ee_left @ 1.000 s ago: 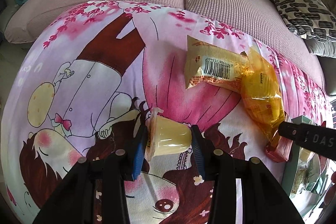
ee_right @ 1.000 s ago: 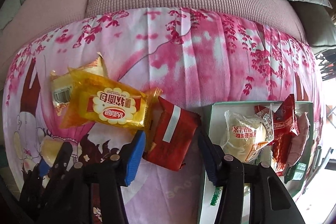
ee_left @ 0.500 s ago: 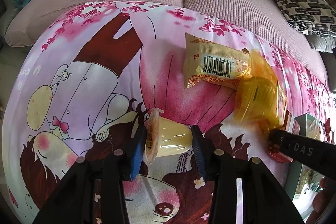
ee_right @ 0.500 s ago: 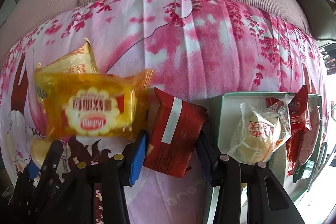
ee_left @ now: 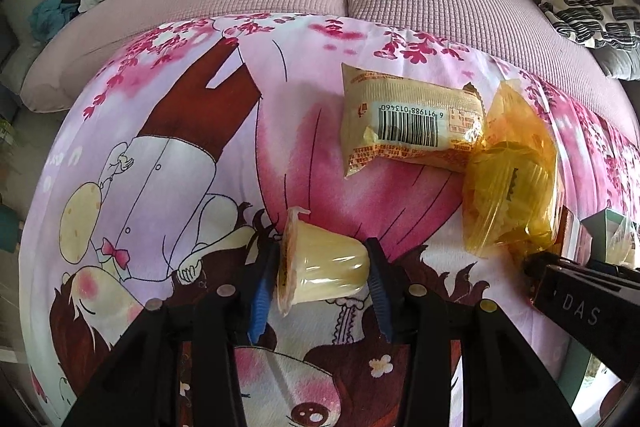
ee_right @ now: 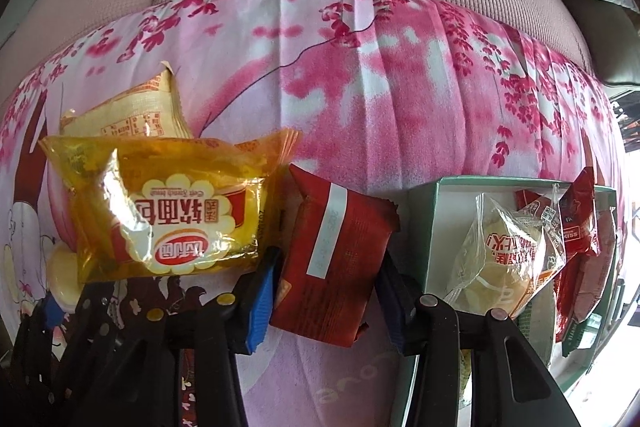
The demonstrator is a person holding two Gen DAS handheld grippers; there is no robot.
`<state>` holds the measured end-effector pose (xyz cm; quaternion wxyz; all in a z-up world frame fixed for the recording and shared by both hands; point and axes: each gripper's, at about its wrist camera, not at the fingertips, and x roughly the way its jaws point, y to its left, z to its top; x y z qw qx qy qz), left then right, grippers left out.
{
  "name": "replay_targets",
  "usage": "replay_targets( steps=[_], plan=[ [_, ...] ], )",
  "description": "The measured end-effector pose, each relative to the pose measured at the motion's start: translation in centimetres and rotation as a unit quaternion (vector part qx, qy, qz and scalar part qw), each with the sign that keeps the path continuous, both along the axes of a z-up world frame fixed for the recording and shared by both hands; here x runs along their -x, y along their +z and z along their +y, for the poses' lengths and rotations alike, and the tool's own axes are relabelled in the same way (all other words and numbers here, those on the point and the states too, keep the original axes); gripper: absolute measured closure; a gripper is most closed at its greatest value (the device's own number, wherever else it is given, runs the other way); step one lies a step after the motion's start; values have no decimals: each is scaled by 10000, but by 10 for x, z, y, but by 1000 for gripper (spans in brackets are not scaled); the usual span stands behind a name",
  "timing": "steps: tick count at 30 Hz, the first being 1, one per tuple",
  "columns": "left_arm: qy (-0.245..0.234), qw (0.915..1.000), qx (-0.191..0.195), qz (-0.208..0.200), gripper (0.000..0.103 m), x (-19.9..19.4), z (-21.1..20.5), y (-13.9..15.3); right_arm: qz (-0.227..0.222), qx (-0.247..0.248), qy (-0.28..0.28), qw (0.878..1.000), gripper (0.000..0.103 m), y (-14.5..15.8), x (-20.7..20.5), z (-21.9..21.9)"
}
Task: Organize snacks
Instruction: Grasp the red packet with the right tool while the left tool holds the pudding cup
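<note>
At the lower centre of the left wrist view, the left gripper [ee_left: 322, 273] is clamped on a yellow jelly cup [ee_left: 320, 269] lying on its side on the pink printed cloth [ee_left: 168, 115]. In the right wrist view the right gripper [ee_right: 326, 277] squeezes a red snack packet [ee_right: 336, 255] at lower centre, between the orange bread packet [ee_right: 168, 211] on the left and the green box [ee_right: 434, 227] of snacks on the right. A pale yellow packet [ee_left: 408, 123] lies in the upper right of the left wrist view.
</note>
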<state>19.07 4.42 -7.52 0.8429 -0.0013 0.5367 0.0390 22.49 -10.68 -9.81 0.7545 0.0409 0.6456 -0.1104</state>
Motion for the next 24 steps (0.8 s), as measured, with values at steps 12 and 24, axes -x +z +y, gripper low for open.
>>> replay_targets(
  steps=[12,24],
  plan=[
    [-46,9999,159,10,59,6,4,6,47,-56,71,9999,59,9,29,6],
    [-163,9998,125,-42,63,22,-6,19,73,-180,201,9996,61,25,76,4]
  ],
)
